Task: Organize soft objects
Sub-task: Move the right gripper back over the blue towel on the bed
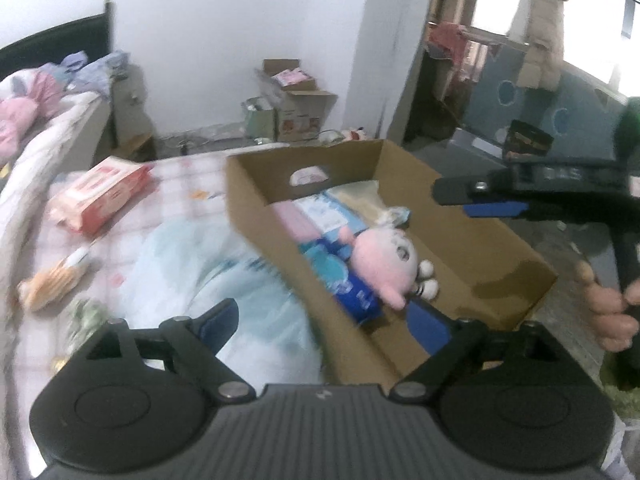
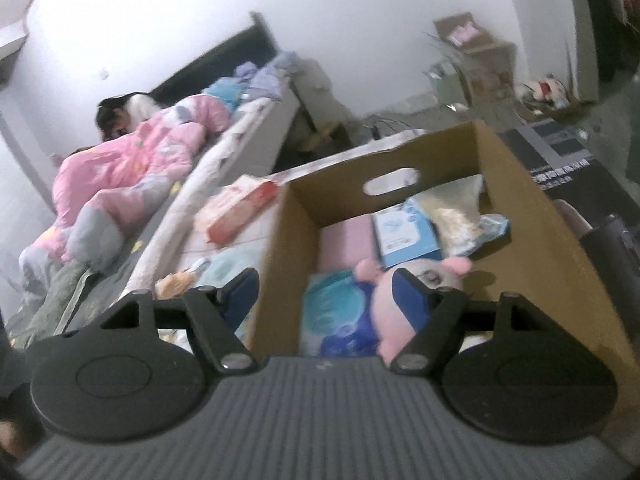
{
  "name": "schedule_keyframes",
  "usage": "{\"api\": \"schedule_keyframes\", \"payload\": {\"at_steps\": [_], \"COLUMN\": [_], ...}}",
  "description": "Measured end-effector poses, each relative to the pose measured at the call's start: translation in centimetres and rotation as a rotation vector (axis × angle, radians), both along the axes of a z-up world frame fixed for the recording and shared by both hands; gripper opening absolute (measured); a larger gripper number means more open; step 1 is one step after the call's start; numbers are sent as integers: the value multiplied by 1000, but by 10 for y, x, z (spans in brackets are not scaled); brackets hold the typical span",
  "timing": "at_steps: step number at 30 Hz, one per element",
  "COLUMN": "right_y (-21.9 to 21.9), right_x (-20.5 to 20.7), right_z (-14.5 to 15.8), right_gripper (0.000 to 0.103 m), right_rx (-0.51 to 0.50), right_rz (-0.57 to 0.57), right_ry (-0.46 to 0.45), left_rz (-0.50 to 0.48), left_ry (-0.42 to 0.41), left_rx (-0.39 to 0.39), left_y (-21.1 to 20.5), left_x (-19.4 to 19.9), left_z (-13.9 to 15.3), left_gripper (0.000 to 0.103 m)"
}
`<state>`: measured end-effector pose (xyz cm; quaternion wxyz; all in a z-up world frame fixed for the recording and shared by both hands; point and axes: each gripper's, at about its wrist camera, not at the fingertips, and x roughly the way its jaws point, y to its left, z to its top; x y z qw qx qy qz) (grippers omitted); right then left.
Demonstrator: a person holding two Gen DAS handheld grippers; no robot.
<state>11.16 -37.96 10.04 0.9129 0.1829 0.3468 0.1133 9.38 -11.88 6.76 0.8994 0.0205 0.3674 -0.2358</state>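
An open cardboard box [image 1: 472, 236] [image 2: 532, 216] stands on the bed. Inside lie a pink plush toy [image 1: 386, 258] [image 2: 384, 308], a blue pack [image 1: 356, 288] [image 2: 340, 316], a pink pack [image 1: 294, 220] and a clear bag [image 2: 456, 208]. My left gripper [image 1: 322, 322] is open over the box's near left wall, empty. My right gripper [image 2: 324, 292] is open over the near left wall, above the plush toy, empty. It also shows in the left wrist view [image 1: 476, 204] at the right.
On the bed left of the box lie a pale blue soft pack [image 1: 224, 280], a red-and-white tissue pack [image 1: 100, 196] [image 2: 240, 208] and an orange item [image 1: 52, 280]. A person in pink [image 2: 132, 160] lies on the far bed. Cardboard boxes [image 1: 296, 100] stand by the wall.
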Motion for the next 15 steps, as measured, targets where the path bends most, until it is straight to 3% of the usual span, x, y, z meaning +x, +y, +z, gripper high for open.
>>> {"api": "schedule_keyframes", "payload": {"at_steps": [6, 15], "right_y": [45, 133], "right_x": [-32, -56], "right_z": [6, 4], "right_gripper": [74, 74], "right_rx": [48, 61], "right_rz": [100, 280], "right_ry": [-25, -15], "left_rz": [78, 231], "left_ry": [5, 54], "left_rx": [7, 29], "left_y": [48, 112], "left_x": [-40, -87], "left_z": [-4, -36], "left_gripper": [93, 93]}}
